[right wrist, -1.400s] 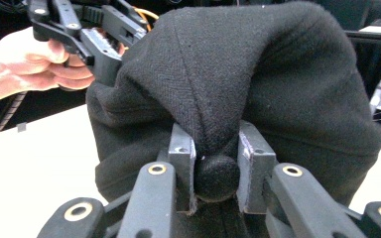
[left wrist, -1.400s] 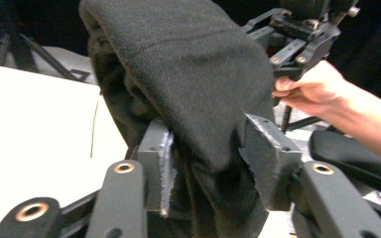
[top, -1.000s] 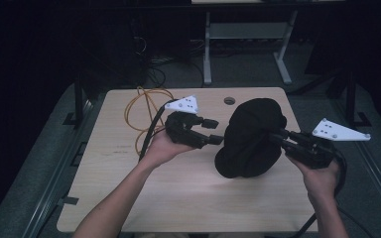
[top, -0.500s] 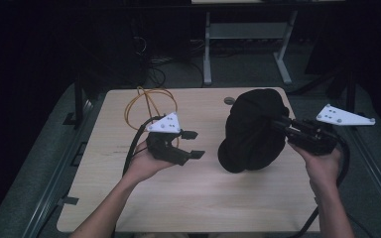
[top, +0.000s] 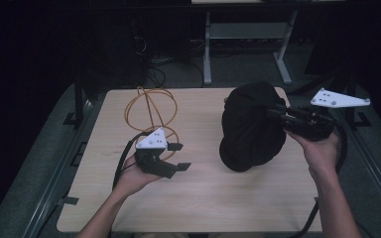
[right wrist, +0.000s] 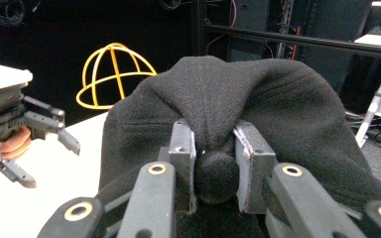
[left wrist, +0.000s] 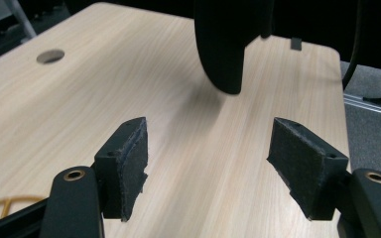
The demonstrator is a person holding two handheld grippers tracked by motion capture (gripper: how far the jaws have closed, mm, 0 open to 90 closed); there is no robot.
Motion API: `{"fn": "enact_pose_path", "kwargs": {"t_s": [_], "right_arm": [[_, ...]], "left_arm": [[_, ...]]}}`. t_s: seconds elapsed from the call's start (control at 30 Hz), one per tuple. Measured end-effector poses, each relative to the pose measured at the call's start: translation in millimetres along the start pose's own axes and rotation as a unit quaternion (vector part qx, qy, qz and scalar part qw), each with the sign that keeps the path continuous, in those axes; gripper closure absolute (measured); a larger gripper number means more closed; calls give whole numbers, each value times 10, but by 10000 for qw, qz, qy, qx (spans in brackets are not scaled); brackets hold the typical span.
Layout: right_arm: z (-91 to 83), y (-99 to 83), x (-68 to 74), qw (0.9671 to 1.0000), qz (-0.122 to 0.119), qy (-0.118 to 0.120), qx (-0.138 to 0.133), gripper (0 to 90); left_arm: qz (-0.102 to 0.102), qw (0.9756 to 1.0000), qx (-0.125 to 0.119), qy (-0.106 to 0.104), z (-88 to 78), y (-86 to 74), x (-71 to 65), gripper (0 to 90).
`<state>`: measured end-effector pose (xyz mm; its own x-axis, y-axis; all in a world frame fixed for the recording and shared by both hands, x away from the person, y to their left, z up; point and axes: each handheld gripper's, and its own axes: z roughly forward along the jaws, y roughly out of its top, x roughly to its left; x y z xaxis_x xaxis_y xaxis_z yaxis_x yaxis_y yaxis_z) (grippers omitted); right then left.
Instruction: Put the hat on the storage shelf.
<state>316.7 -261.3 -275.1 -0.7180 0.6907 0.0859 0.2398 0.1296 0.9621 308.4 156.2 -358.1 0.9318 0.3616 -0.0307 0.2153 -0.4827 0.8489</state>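
A black cap [top: 250,129] hangs over the right side of the table [top: 203,198], its brim pointing down. My right gripper [top: 274,113] is shut on a fold of the cap's crown; in the right gripper view [right wrist: 216,136] the fabric [right wrist: 238,94] bulges between the pads. My left gripper [top: 179,156] sits low over the table's left half, well apart from the cap. Its jaws have just been opening and nothing is between them [left wrist: 208,158]. Beyond them the cap's brim [left wrist: 225,44] hangs above the wood.
A yellow wire dome frame [top: 149,111] stands on the table's far left, just behind the left gripper [right wrist: 52,163]. A round cable hole [left wrist: 49,56] lies near the far edge. A white table stand [top: 243,29] is on the floor beyond.
The left gripper has drawn away from the cap, moving left and toward the front while sinking, and its jaws have spread. The right gripper has lifted the cap slightly.
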Motion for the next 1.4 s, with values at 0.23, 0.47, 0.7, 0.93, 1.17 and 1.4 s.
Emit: {"fn": "enact_pose_path", "kwargs": {"t_s": [0.23, 0.47, 0.7, 0.93, 1.17, 1.4], "right_arm": [[102, 205, 32, 9998, -142, 99, 71, 726], [242, 467, 65, 9994, -188, 295, 31, 726], [418, 713, 136, 9984, -336, 444, 60, 725], [574, 894, 216, 9970, -446, 636, 61, 725], [752, 1027, 289, 9951, -541, 827, 86, 725], [953, 1159, 377, 9927, -615, 1032, 129, 725]], "left_arm": [[-151, 9998, -30, 98, -33, -228, -3, 307], [-210, 9996, -78, 185, -86, -401, 0, 293], [-179, 9993, -15, 339, -119, -504, 0, 284], [-190, 9991, -30, 366, -100, -589, -11, 278], [-154, 9990, -74, 416, -86, -593, -22, 271], [-58, 9995, 4, 324, -26, -619, -66, 265]]}}
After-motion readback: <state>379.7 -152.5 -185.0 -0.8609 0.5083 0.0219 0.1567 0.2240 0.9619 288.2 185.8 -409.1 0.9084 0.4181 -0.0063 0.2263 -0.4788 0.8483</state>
